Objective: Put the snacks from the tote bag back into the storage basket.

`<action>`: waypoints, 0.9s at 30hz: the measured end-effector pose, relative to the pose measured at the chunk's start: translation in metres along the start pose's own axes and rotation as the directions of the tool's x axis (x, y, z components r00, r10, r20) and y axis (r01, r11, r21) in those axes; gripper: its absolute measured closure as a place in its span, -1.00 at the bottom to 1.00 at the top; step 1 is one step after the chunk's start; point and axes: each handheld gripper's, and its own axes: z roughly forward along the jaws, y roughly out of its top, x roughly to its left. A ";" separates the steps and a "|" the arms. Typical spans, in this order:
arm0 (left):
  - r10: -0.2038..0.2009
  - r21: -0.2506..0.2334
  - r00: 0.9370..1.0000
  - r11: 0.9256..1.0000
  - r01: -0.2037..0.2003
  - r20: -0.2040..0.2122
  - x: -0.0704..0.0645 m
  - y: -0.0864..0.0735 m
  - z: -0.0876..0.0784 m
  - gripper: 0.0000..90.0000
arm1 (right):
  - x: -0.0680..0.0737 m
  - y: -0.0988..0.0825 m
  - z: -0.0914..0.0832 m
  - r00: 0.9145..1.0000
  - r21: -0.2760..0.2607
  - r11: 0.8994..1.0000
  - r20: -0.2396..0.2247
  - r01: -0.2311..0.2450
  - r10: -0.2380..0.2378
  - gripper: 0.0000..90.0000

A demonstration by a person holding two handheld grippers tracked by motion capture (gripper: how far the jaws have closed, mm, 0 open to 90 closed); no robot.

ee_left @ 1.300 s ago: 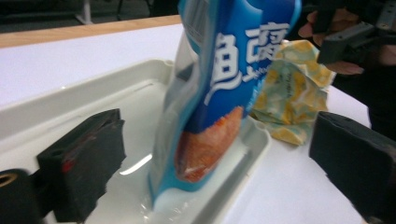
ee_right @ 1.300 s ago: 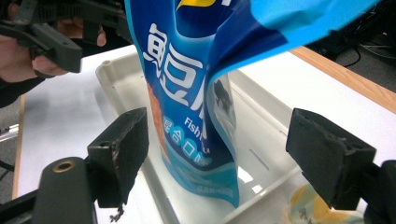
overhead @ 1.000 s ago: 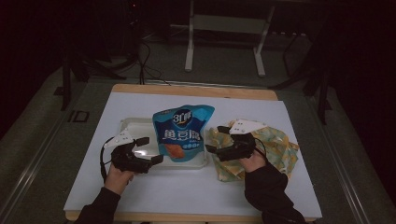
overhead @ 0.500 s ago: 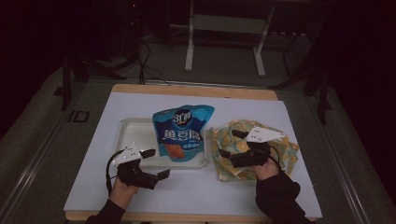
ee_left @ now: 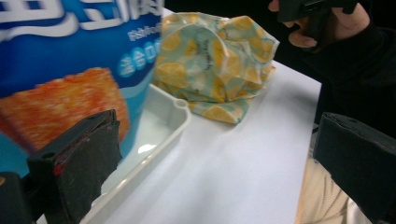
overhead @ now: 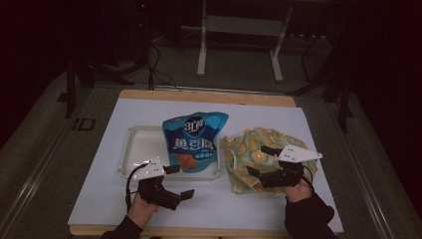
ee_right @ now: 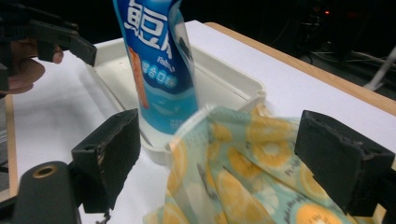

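Both grippers have been drawn back toward the person's edge of the table since the earlier frames, away from the white tray (overhead: 133, 149). That tray serves as the landmark. A blue snack bag (overhead: 193, 142) is stood in the tray's right half, leaning toward the far rim, with white lettering and an orange food picture on its front. Just beside the tray's right end, a crumpled cloth printed with orange slices (overhead: 251, 152) is laid on the white table cover (overhead: 99, 194); whether cloth and tray touch cannot be told.

The left gripper (overhead: 180, 182) is held by a hand just in front of the tray's near rim, its jaws spread wide apart with nothing between them. In the left gripper view, the tray's corner and the bag are seen beyond its jaws.

The right gripper (overhead: 259, 160) is held over the cloth, right of the tray, jaws likewise released and wide, gripping nothing.
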 end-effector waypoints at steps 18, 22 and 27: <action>0.048 0.068 0.997 0.996 -0.053 0.068 -0.013 -0.002 0.031 -0.97 | -0.003 -0.040 -0.044 0.997 -0.011 0.999 0.076 -0.030 0.031 -0.68; 0.052 0.079 0.996 0.995 -0.058 0.076 -0.013 -0.002 0.037 -0.97 | -0.003 -0.046 -0.050 0.995 -0.010 0.999 0.097 -0.039 0.040 -0.68; 0.051 0.087 0.995 0.994 -0.059 0.085 -0.012 -0.003 0.043 -0.97 | -0.001 -0.054 -0.058 0.991 -0.016 0.999 0.129 -0.038 0.039 -0.68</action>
